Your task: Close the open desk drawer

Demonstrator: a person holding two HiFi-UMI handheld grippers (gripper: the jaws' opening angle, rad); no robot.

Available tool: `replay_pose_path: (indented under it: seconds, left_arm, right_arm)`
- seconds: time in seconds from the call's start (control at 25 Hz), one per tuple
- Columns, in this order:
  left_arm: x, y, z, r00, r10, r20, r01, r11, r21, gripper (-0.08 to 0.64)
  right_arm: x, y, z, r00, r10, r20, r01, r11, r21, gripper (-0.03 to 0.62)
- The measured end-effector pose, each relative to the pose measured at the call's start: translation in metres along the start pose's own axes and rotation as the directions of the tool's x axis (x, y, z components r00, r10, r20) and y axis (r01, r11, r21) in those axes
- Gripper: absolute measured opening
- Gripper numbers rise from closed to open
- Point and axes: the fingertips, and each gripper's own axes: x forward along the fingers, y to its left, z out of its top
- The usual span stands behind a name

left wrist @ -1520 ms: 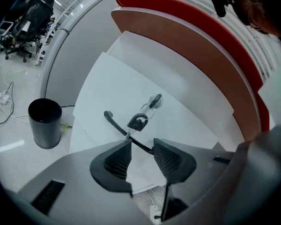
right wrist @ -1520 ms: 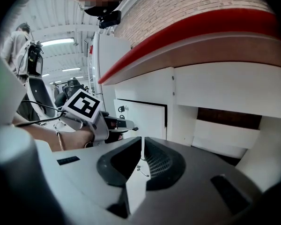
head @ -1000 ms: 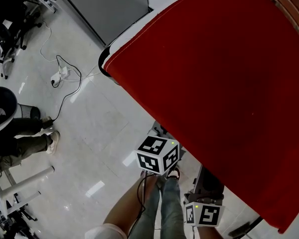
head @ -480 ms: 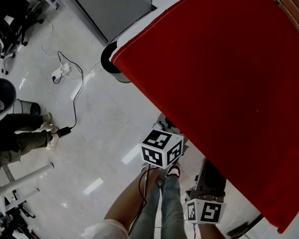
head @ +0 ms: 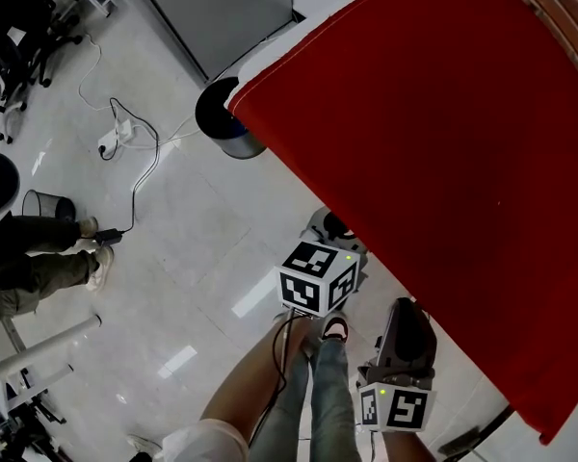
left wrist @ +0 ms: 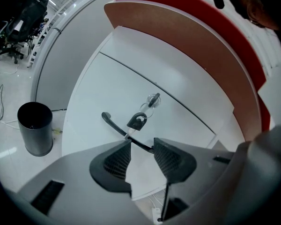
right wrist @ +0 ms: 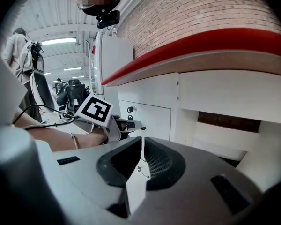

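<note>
Pale glossy floor (head: 202, 248) fills the head view, with the red desk top (head: 443, 162) across the right. A dark bin (head: 222, 118) stands at the desk's corner. My left gripper (head: 329, 234) sits at the desk edge, its cube showing black-and-white square markers. The right gripper (head: 405, 330) is lower, partly under the red top.

In the left gripper view the left gripper (left wrist: 141, 146) has its jaws a modest way apart with nothing between them. Just beyond the tips runs a black handle (left wrist: 113, 125) on a white cabinet door (left wrist: 98, 93). Keys (left wrist: 139, 121) hang a little farther ahead, and the bin is off to the jaws' left.

In the right gripper view the right gripper (right wrist: 142, 142) has its jaws drawn to a thin slit, holding nothing. The drawer (right wrist: 222, 139) is ahead and right of the jaws, standing out from the white desk front under a dark gap. No gripper touches it.
</note>
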Motion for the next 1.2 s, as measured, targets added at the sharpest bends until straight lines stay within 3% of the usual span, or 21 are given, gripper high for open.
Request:
replay_pose_path:
  seconds: [0.4,0.64,0.76,1.0,1.2]
  left_arm:
    - [-0.01,-0.001,-0.006,0.998,0.0,-0.069,0.005,0.997,0.076,0.143]
    - [-0.043,-0.009,0.001,1.0,0.004,-0.026,-0.002,0.998,0.069,0.136]
    - [-0.069,-0.015,0.007,1.0,0.02,0.0,-0.02,0.996,0.083,0.086]
    - [-0.121,-0.03,0.006,0.996,0.083,0.021,-0.086,0.973,0.216,0.032]
    - [-0.163,-0.055,0.011,0.993,0.114,0.016,-0.114,0.965,0.238,0.02]
  right_arm:
    - [-0.007,0.012,0.002,1.0,-0.003,0.005,0.003,1.0,0.0,0.012]
    - [-0.013,0.015,0.007,1.0,-0.014,0.022,0.014,1.0,0.01,0.011]
    - [-0.016,0.018,0.013,0.999,-0.018,0.029,0.018,1.0,0.004,0.005]
    - [-0.019,0.026,0.023,0.999,-0.006,0.044,0.006,1.0,0.008,-0.002]
    - [-0.034,0.041,0.051,0.998,0.028,0.056,-0.029,1.0,0.007,-0.002]
